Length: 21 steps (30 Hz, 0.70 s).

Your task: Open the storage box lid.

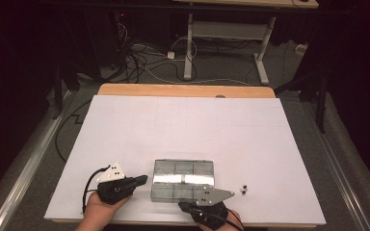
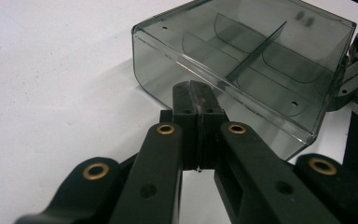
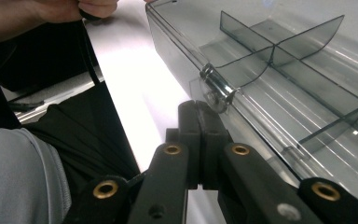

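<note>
Organizer box (image 1: 183,179), near edge behind right gripper (image 1: 207,208)

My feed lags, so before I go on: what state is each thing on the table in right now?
Left tool: shut, empty, tip at the end wall of the clear box.
Right tool: shut, empty, tip by the latch.
Clear divided box: lying flat on the table, compartments look empty; lid state hard to tell.
Two small dark pieces: loose, right of the box.

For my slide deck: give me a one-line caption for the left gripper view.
Shut left tongs meet the corner of a clear smoky divided box on the white table.
</note>
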Available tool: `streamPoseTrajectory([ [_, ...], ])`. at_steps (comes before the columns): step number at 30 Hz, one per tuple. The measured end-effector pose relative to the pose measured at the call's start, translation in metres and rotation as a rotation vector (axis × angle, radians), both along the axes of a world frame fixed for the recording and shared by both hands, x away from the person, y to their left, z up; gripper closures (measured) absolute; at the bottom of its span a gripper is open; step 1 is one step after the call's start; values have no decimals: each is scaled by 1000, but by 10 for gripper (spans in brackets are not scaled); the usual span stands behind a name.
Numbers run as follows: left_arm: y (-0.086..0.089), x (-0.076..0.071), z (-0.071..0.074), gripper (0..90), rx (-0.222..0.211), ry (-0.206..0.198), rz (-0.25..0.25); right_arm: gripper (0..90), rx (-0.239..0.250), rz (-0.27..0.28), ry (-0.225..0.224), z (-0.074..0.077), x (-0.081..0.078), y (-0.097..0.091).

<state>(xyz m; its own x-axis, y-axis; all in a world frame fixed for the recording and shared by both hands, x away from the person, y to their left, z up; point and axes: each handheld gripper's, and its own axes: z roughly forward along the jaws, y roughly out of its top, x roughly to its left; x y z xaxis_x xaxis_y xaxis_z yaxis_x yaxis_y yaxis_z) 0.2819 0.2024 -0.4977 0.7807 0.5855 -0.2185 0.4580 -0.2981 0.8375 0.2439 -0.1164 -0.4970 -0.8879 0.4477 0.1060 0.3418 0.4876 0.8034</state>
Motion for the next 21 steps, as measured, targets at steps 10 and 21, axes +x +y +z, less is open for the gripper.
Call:
streamPoseTrajectory([
  [10, -1, -1, 1, 874, -4, 2, -6, 900, -1, 7, -13, 2, -1, 1],
  [21, -2, 0, 0, 875, -2, 3, -10, 900, 3, 9, -21, 4, -3, 1],
])
